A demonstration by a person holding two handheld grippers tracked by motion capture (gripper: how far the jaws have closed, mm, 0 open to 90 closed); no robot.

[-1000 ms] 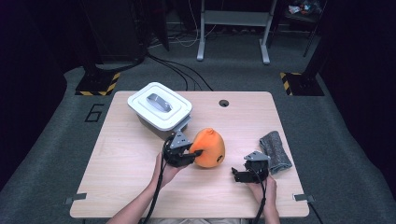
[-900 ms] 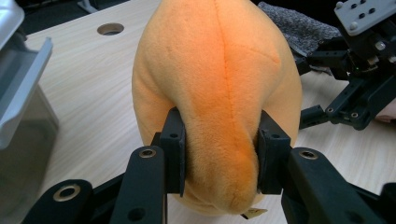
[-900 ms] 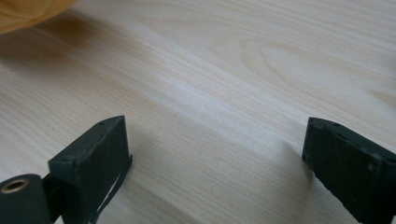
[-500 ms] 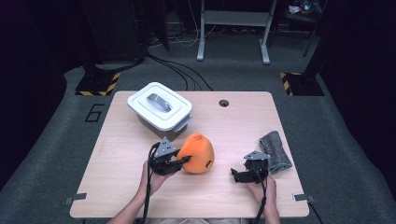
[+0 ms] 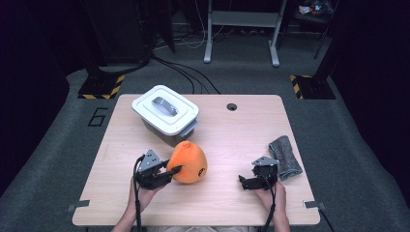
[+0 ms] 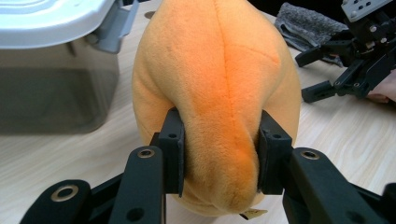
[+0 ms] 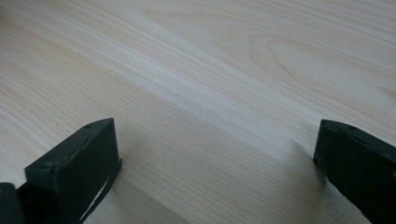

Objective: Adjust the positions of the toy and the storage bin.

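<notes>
An orange plush toy sits near the middle of the wooden table. My left gripper is shut on the toy's narrow left end. In the left gripper view both pads press deep into the soft fabric of the plush toy. My right gripper rests low over the table to the right of the toy. It is open and its jaws have just been opening wider. The right gripper has only bare wood between its jaws.
A clear box with a white lid stands just behind the toy, close to its far side. A folded grey cloth lies at the right, beside the right hand. A small round hole is in the table's far edge.
The left gripper has dragged the orange toy leftward and a little nearer to the person. The right hand has stayed where it was.
</notes>
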